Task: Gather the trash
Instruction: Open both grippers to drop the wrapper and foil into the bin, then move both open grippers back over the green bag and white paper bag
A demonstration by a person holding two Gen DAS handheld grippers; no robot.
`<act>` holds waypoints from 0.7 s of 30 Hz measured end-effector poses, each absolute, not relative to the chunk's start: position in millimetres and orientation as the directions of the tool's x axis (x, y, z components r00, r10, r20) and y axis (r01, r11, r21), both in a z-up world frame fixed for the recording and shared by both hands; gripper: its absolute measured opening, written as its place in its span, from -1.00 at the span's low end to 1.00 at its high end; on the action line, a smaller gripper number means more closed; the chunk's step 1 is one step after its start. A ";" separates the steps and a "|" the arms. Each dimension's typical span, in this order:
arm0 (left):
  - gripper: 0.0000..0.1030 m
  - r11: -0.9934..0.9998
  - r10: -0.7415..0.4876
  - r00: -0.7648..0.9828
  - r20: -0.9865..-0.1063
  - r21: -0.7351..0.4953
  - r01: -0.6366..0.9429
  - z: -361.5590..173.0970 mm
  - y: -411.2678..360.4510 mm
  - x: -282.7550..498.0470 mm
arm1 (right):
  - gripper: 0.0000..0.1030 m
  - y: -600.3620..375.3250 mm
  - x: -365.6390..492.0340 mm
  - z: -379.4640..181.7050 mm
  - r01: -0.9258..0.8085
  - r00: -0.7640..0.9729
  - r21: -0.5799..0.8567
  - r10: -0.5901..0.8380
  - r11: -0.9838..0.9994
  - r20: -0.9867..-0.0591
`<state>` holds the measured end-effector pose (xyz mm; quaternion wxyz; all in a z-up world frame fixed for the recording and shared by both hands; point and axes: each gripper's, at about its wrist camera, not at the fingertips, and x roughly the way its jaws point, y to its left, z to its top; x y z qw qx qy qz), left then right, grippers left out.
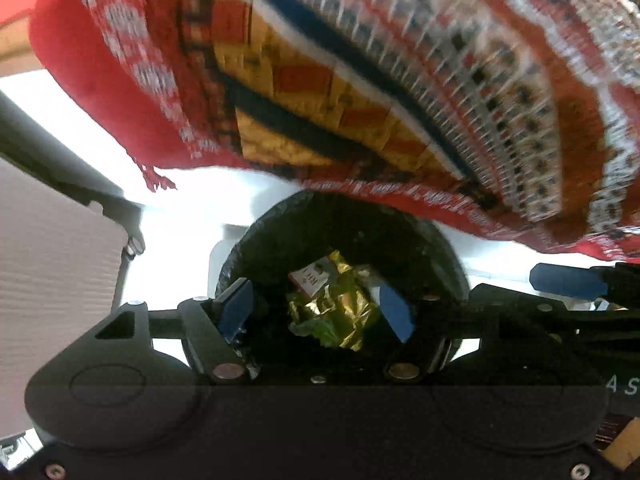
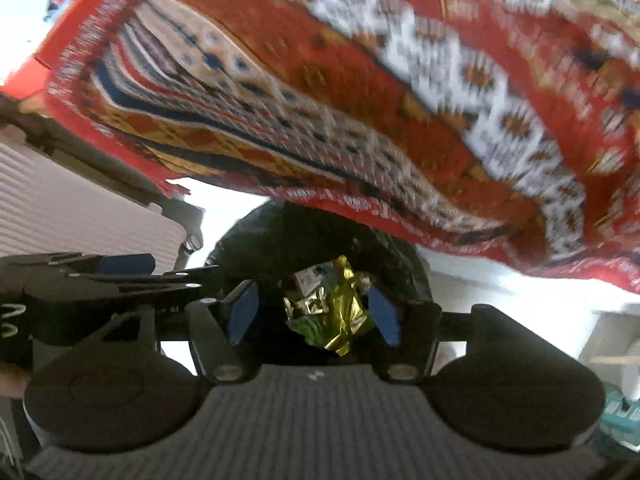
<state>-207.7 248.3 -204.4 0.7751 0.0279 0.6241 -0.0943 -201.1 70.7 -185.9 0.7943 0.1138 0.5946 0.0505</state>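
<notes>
A round bin lined with a black bag (image 1: 280,232) (image 2: 248,240) stands on the white floor, seen from above. A crumpled gold foil wrapper (image 1: 340,312) (image 2: 340,320) lies in it, beside a small red and white packet (image 1: 312,278) (image 2: 306,280). My left gripper (image 1: 316,314) points down over the bin mouth with its blue pads (image 1: 236,312) apart; the wrapper shows in the gap, untouched. My right gripper (image 2: 314,316) hangs beside it over the same bin, open too, with nothing pressed between its pads (image 2: 244,316). Each gripper shows at the edge of the other's view.
A red patterned rug with a fringe (image 1: 360,80) (image 2: 360,100) lies just beyond the bin. A pale ribbed case with a black frame (image 1: 52,248) (image 2: 80,208) stands to the left. White floor (image 1: 192,192) runs between them.
</notes>
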 end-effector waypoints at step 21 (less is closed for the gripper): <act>0.41 0.922 -0.340 0.544 -0.767 -0.158 0.354 41.6 187.6 -111.8 | 0.48 -7.9 -152.7 38.4 0.186 0.694 0.173 -0.005 0.967 -0.720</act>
